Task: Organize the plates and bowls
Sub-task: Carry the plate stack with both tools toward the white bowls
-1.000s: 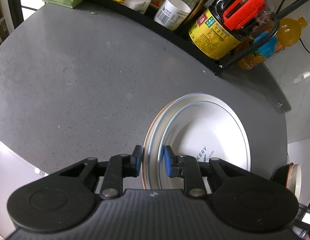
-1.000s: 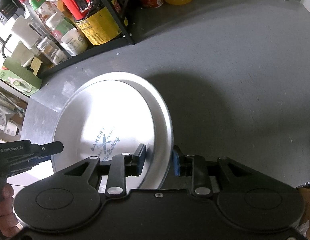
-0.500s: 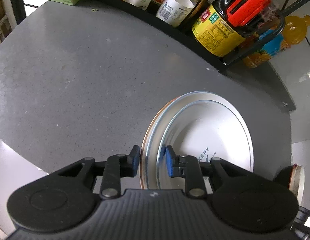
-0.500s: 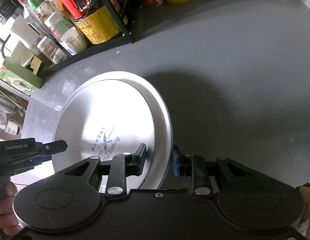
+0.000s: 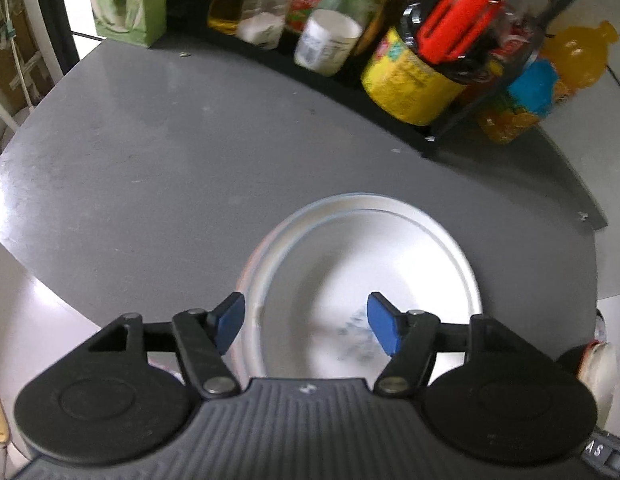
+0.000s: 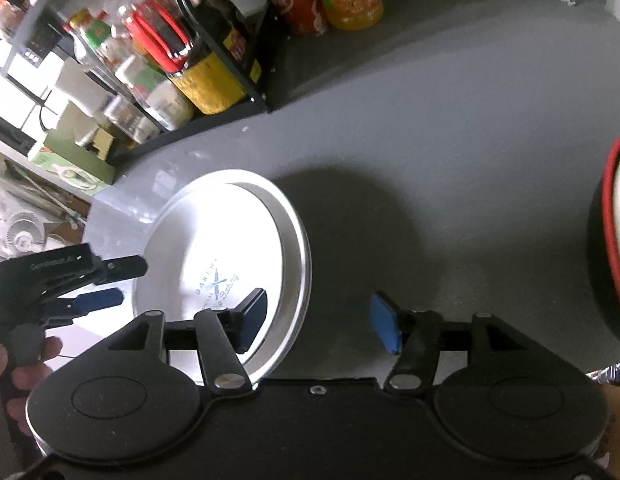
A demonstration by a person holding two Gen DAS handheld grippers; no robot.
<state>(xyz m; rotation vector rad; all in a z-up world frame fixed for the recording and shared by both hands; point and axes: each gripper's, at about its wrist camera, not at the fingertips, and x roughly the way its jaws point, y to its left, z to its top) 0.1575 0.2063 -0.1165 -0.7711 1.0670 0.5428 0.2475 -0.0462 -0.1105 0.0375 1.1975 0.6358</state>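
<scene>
step: releasing plate | left gripper spread, right gripper spread, neither pinching | silver plate lies near counter front-left edge | we back both claws off level, clearing the rim

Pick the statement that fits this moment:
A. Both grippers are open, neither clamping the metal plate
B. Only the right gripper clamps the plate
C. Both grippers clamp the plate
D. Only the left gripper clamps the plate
A: the left gripper and the right gripper both have their blue pads spread wide, and the metal plate lies on the grey table unclamped.
</scene>
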